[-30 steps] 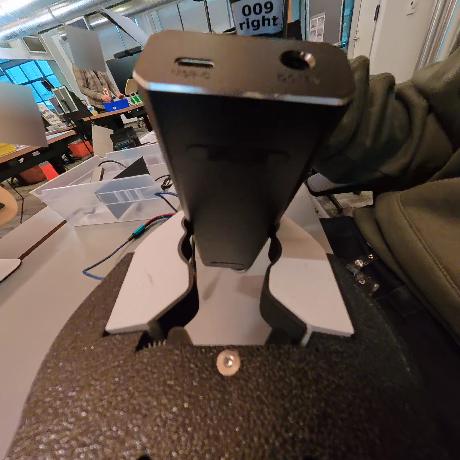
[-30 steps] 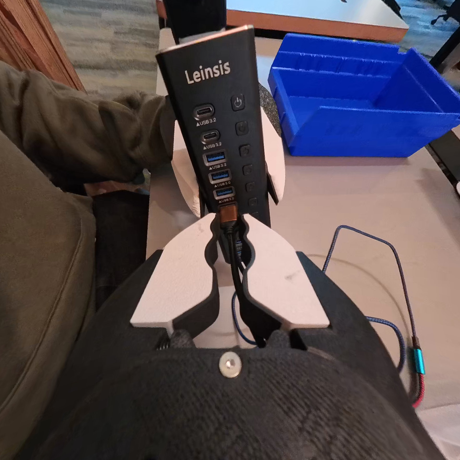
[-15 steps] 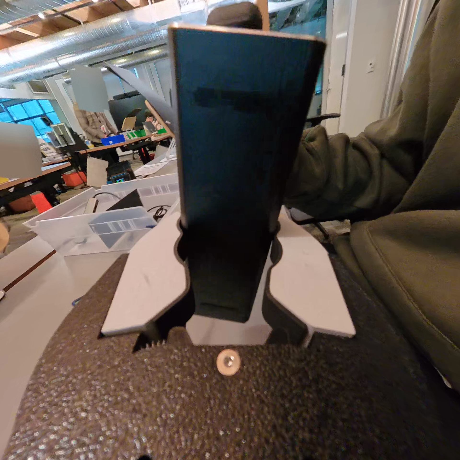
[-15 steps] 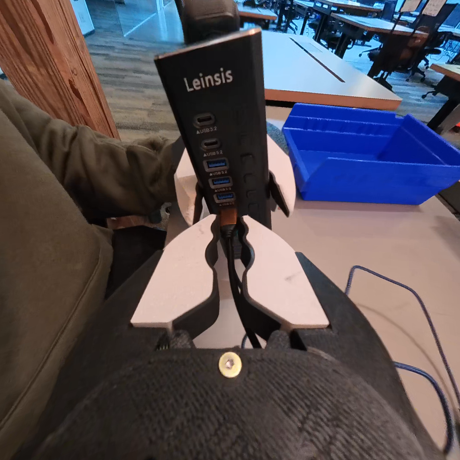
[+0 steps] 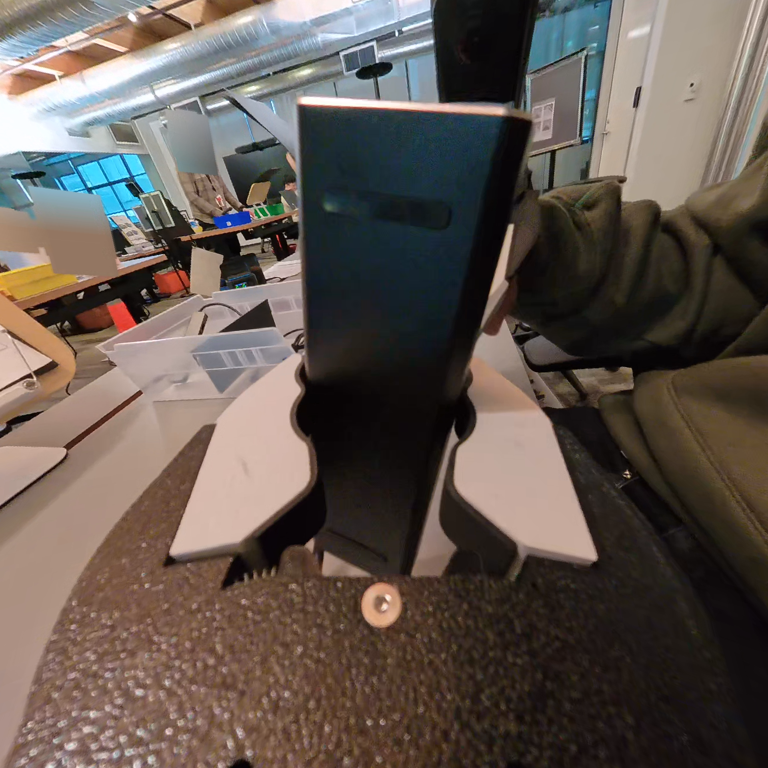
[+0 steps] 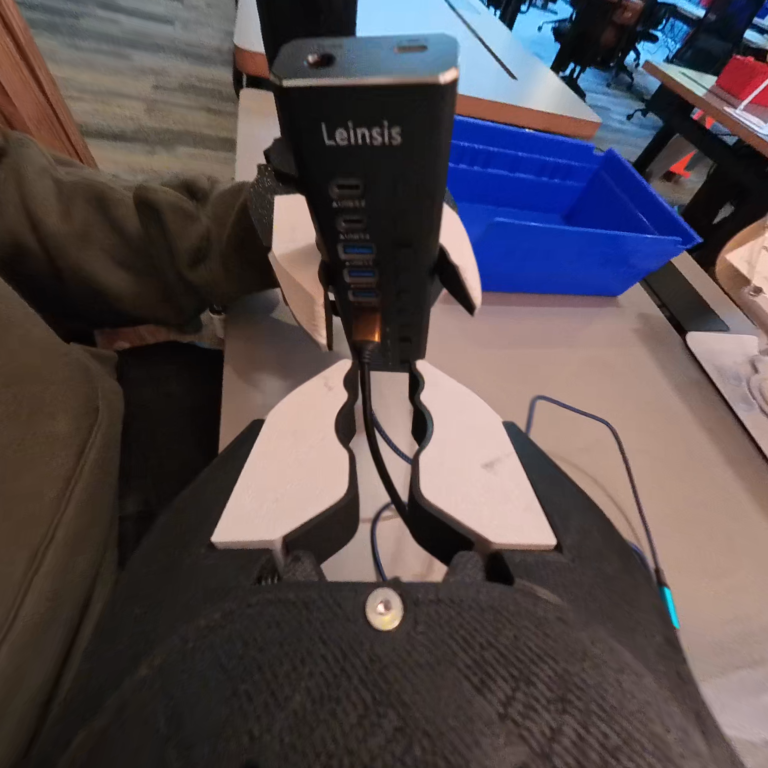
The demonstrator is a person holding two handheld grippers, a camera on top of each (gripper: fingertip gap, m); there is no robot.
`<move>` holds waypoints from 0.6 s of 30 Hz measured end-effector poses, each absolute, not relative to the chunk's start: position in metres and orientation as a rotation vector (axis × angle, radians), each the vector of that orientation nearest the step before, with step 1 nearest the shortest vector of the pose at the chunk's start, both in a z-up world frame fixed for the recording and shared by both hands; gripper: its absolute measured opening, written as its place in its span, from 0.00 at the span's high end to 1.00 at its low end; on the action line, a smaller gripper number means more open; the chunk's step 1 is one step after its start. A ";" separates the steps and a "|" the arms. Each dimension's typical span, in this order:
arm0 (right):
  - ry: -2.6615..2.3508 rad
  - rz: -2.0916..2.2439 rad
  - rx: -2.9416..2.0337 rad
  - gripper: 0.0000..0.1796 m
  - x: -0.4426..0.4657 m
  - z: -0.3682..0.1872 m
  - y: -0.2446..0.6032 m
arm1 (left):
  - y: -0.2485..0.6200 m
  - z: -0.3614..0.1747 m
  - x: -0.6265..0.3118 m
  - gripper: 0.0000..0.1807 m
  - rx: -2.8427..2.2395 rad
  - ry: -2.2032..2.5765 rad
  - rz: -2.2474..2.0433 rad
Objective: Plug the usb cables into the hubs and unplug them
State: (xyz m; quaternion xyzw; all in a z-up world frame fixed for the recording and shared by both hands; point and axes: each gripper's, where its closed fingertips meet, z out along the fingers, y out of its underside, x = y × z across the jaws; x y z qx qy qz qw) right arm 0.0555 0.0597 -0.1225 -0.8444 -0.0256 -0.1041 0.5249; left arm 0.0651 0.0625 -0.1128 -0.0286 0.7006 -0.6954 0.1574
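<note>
My left gripper (image 5: 382, 374) is shut on a black USB hub (image 5: 395, 270) and holds it upright above the table, its plain back toward me. In the right wrist view the hub's port face (image 6: 374, 166) shows, with the left gripper (image 6: 380, 282) clamped on its sides. An orange-tipped plug (image 6: 365, 326) sits in a lower port, and its black cable (image 6: 374, 436) hangs down through the gap of my right gripper (image 6: 382, 370). The right gripper's jaws stand apart just below the hub and do not pinch the cable.
A blue braided cable (image 6: 615, 440) with a teal connector (image 6: 669, 606) lies on the grey table (image 6: 582, 353). A blue bin (image 6: 561, 232) stands behind the hub. White bins (image 5: 187, 357) stand on the table's far side. An olive sleeve (image 5: 602, 270) is close by. Both grippers' tips are close together, under 4 cm apart.
My right gripper has let go of the plug, opened and drawn back a little; the plug stays in the hub. The hub has tilted, so its top end faces the right wrist camera.
</note>
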 end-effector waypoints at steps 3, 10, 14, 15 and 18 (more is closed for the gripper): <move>-0.056 -0.247 -1.986 0.85 0.052 -0.128 0.073 | 0.061 -0.108 0.062 0.63 -0.062 1.982 -2.015; -0.085 -0.324 -1.906 0.92 0.047 -0.132 0.086 | 0.061 -0.103 0.059 0.64 -0.074 1.954 -2.103; -0.113 -0.186 -1.881 0.92 0.040 -0.127 0.083 | 0.062 -0.107 0.051 0.63 -0.011 1.994 -2.115; -0.113 -0.141 -1.878 0.92 0.038 -0.125 0.081 | 0.063 -0.107 0.049 0.64 -0.008 2.008 -2.136; -0.173 -0.077 -1.907 0.92 0.032 -0.129 0.079 | 0.061 -0.106 0.039 0.62 0.048 2.044 -2.146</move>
